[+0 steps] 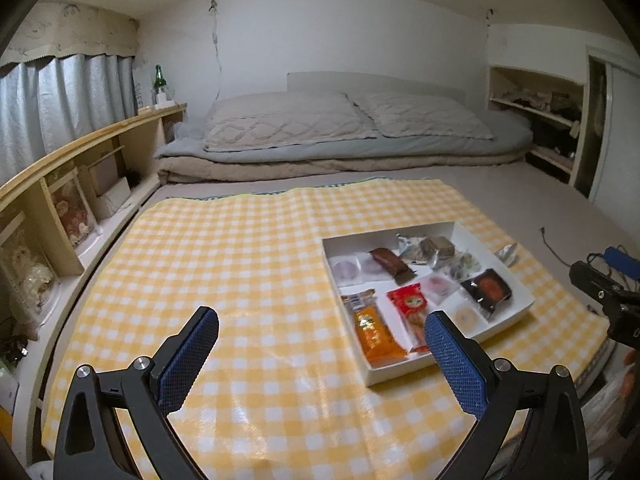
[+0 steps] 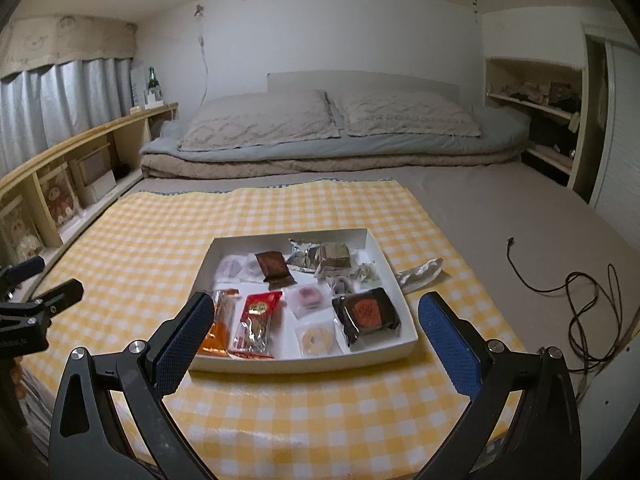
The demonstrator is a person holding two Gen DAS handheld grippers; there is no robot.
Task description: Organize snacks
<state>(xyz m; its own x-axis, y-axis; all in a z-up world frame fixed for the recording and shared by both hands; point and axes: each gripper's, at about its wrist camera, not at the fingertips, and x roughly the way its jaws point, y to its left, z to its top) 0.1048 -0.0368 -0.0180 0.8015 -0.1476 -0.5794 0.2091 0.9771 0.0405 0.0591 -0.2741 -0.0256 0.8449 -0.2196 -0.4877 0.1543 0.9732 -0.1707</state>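
Both the left gripper and right gripper hover wide open and empty short of the white box, so probably the silver wrapper lying just outside it wants picking up next.

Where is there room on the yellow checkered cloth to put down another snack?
The yellow checkered cloth is bare left of the white box, up to the wooden shelf, and behind the box toward the bedding. The box itself is crowded with packets. On its right lies a silver wrapper, leaving only a narrow strip.
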